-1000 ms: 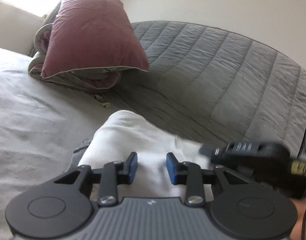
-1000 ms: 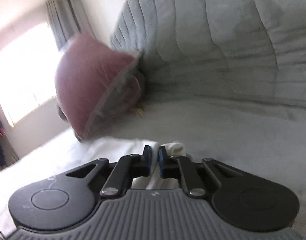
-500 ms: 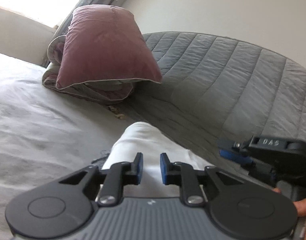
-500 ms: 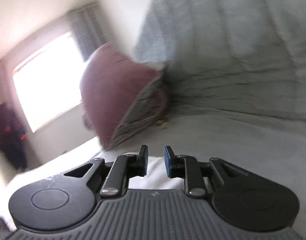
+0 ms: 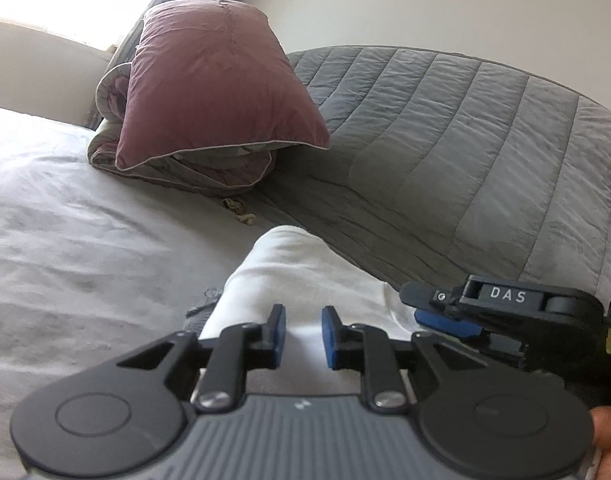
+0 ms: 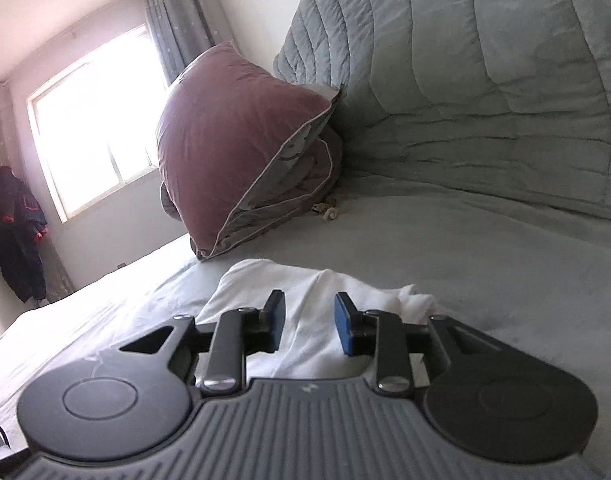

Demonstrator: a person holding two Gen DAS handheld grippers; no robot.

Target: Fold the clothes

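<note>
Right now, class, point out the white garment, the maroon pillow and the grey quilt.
white garment (image 5: 281, 276), left wrist view: its rounded upper fold.
maroon pillow (image 6: 229, 136), right wrist view: its broad front face.
grey quilt (image 5: 465, 140), left wrist view: a stitched panel.

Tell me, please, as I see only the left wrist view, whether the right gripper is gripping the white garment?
Observer: No. In its own view the right gripper has just been opening. Its jaws stand apart, and the white garment shows in the gap but is not pinched.
Operator: How does the cloth lie on that side?
Observer: It is rumpled, and bunched up at its right end.
Operator: Is there anything else over there that I miss?
Observer: A dark coat hangs on the wall left of the window.
</note>
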